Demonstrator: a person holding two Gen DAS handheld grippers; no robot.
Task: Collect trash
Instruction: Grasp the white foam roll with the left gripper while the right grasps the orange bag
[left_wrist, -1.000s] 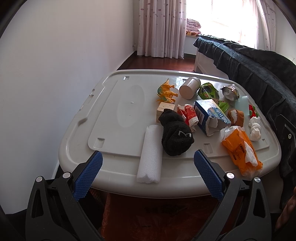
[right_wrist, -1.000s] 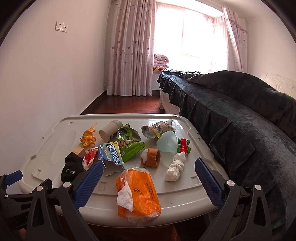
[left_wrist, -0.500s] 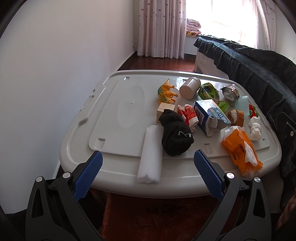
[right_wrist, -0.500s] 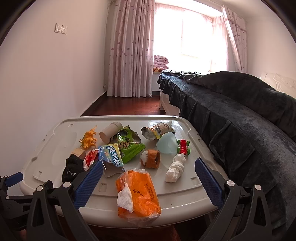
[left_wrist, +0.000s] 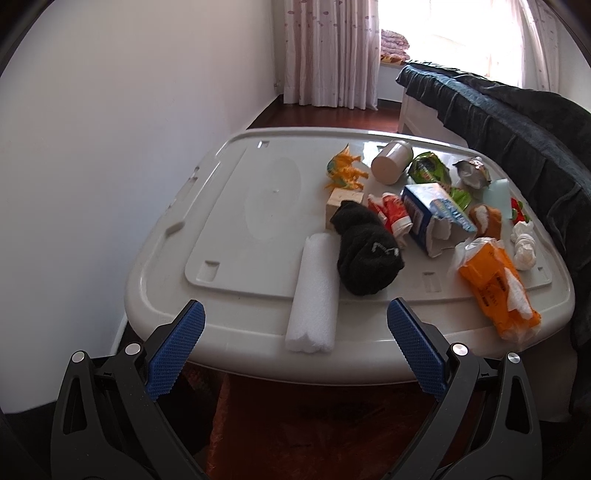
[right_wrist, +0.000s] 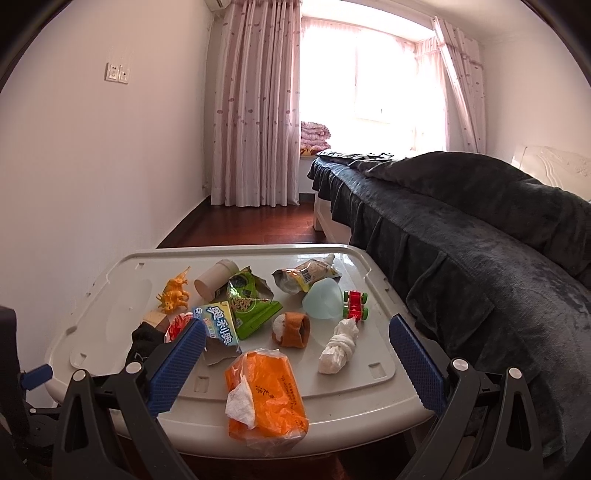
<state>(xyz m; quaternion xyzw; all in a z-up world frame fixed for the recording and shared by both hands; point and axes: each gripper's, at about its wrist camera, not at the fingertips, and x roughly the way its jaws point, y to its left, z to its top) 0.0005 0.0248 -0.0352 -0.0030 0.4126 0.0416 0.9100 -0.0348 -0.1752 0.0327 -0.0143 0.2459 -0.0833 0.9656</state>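
A grey plastic lid (left_wrist: 229, 206) (right_wrist: 110, 295) serves as a table and carries mixed items. A white foam roll (left_wrist: 314, 295), a black sock (left_wrist: 365, 254), an orange tissue pack (left_wrist: 495, 284) (right_wrist: 266, 391), a torn blue carton (left_wrist: 432, 214) (right_wrist: 218, 325), a green wrapper (right_wrist: 251, 302), a crumpled pouch (right_wrist: 303, 277) and a twisted white tissue (right_wrist: 340, 347) lie on it. My left gripper (left_wrist: 295, 347) is open and empty before the near edge, facing the foam roll. My right gripper (right_wrist: 295, 365) is open and empty over the near edge, around the orange pack.
A yellow toy dinosaur (right_wrist: 175, 291), a paper cup (right_wrist: 214, 280), a wooden block (left_wrist: 341, 199), a pale blue bowl (right_wrist: 323, 304), a red toy car (right_wrist: 354, 304) and a brown roll (right_wrist: 291, 328) also lie on the lid. A dark-covered bed (right_wrist: 461, 229) stands right, a wall left.
The right gripper's view has tilted up, so the lid sits lower in its frame. The left gripper has barely moved. Both stay open.
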